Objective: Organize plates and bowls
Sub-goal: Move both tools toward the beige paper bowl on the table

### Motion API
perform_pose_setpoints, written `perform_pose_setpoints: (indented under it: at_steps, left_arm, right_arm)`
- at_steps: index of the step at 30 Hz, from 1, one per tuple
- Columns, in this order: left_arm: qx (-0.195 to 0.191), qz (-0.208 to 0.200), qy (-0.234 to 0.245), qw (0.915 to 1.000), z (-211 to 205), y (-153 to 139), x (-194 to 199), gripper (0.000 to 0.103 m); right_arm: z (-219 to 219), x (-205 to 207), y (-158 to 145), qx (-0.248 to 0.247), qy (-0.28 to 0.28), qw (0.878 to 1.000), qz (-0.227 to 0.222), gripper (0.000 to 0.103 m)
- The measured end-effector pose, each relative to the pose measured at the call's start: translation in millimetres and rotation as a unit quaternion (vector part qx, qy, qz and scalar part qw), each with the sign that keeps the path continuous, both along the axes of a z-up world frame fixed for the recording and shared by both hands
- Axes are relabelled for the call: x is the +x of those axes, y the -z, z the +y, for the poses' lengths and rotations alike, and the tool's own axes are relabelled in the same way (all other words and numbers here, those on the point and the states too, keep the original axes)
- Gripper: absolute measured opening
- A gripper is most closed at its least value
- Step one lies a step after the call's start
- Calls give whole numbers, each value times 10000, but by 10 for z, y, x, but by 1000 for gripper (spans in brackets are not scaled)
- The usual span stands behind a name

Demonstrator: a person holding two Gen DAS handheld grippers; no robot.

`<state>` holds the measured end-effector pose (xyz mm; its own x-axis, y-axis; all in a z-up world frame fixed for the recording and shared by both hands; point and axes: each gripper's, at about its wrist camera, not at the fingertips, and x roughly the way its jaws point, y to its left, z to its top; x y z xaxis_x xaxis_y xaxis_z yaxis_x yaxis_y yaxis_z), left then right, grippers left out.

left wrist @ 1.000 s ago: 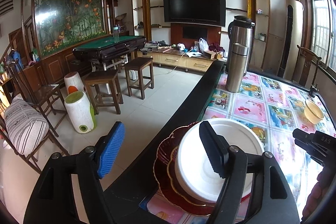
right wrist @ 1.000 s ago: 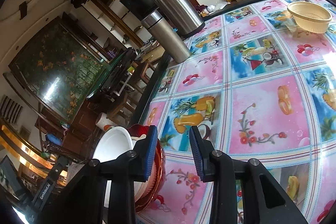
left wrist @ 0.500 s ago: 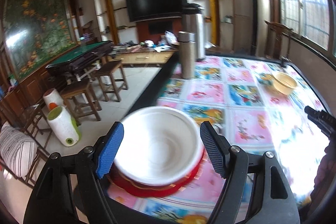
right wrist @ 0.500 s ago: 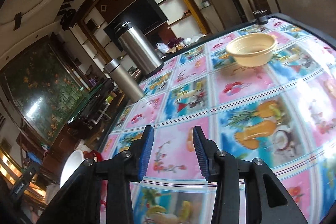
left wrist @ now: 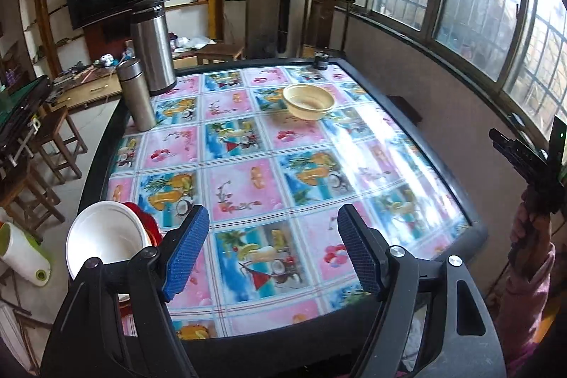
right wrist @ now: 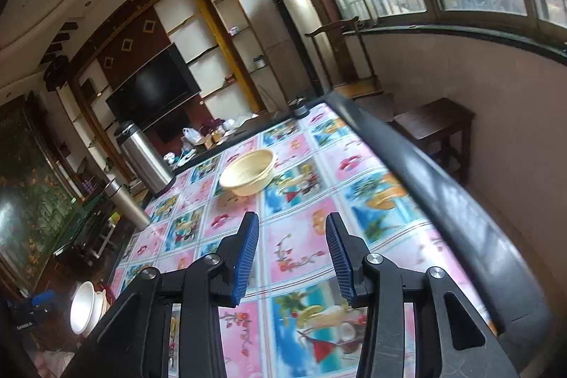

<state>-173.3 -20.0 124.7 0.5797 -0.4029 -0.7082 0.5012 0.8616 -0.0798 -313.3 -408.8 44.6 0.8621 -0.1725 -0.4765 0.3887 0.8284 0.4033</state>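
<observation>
A white bowl (left wrist: 102,240) sits in a red plate (left wrist: 143,218) at the table's near left corner, just left of my left gripper's left finger. My left gripper (left wrist: 273,250) is open and empty over the patterned tablecloth. A cream bowl (left wrist: 308,100) stands alone toward the far side. In the right wrist view my right gripper (right wrist: 292,257) is open with nothing between its blue pads, and the cream bowl (right wrist: 248,176) lies ahead of it. The white bowl (right wrist: 83,307) shows small at the lower left. A hand in a pink sleeve holds the right gripper (left wrist: 510,147) at the right edge.
A tall steel carafe (left wrist: 152,48) and a slimmer steel flask (left wrist: 136,98) stand at the far left of the table (left wrist: 102,144). A small dark object (left wrist: 321,61) sits at the far edge. Wooden stools and a wall with windows flank the table.
Both grippers have swung right and away from the white bowl and red plate, toward the table's middle and the cream bowl. The right jaws stand a little wider than a second ago.
</observation>
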Motion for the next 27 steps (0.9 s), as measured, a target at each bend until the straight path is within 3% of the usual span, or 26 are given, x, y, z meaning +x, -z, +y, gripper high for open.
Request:
perform_pose_setpoints:
  at_steps: [7, 13, 19, 20, 23, 25, 27]
  left_arm:
    - [-400, -25, 79, 9992, -53, -1036, -221, 75]
    - [-449, -1071, -62, 9932, -175, -2051, -411, 75]
    - [-696, -1790, -431, 9804, -225, -2813, -246, 77]
    - [-753, -1853, -510, 9785, -217, -2853, -180, 83]
    - [-897, -1834, -707, 9764, -293, -2805, 163, 85]
    - [-895, -1746, -818, 9772, -428, -2569, 465, 85]
    - [-811, -1518, -823, 9816, -634, -2209, 815, 85]
  right_arm:
    - [-226, -796, -990, -317, 427, 9975, -475, 43]
    - [-265, -1052, -1885, -319, 455, 9945, -886, 42]
    - [-316, -1006, -2765, -487, 677, 9858, -1455, 42]
    - [-321, -970, -2910, -552, 699, 9843, -1522, 43]
    - [-328, -618, -3213, -677, 578, 9834, -1579, 49]
    - [-352, -324, -3303, -649, 375, 9840, -1614, 58]
    - [-401, 93, -3213, -503, 108, 9861, -1577, 59]
